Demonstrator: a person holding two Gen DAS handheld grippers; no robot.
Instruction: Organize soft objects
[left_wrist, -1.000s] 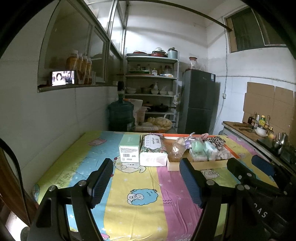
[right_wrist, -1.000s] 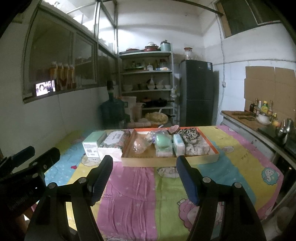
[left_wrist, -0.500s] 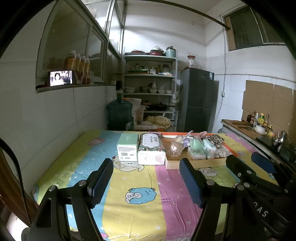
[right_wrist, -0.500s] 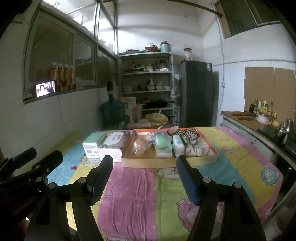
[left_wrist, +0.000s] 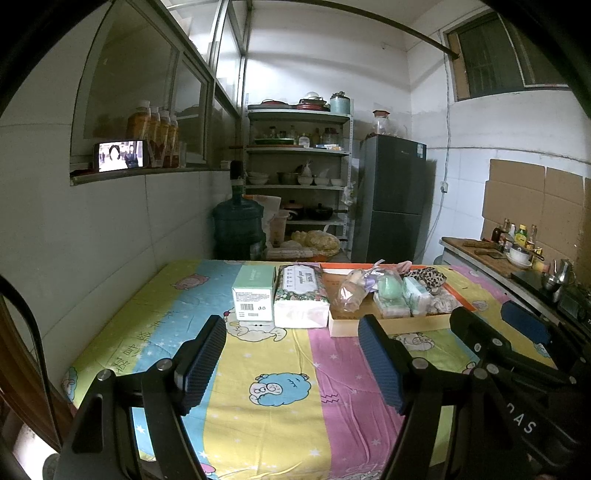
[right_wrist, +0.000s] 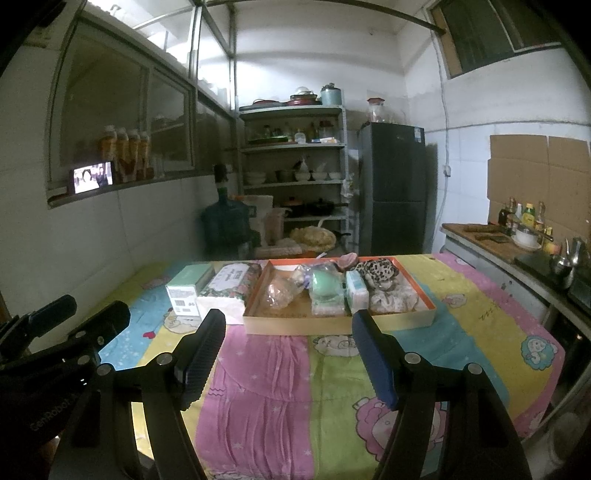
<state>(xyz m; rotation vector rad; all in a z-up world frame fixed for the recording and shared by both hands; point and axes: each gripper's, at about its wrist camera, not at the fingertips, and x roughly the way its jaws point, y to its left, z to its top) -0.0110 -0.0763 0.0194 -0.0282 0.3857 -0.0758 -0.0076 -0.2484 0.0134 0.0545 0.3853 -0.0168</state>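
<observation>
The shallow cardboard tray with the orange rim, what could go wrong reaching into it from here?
1. The shallow cardboard tray with the orange rim is crowded: open fingers closing on the mint-green soft pouch might also pinch the crinkly clear plastic bag.
2. The leopard-print fabric piece lies near the rim and could drag out.

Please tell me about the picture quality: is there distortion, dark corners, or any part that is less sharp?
Left wrist view: strong fisheye bending of the walls, black corners, the tissue pack fairly sharp under dim, flat light. Right wrist view: the same bending, heavier dark edges; the water jug looks hazy, and the orange tray is clear enough.
</observation>
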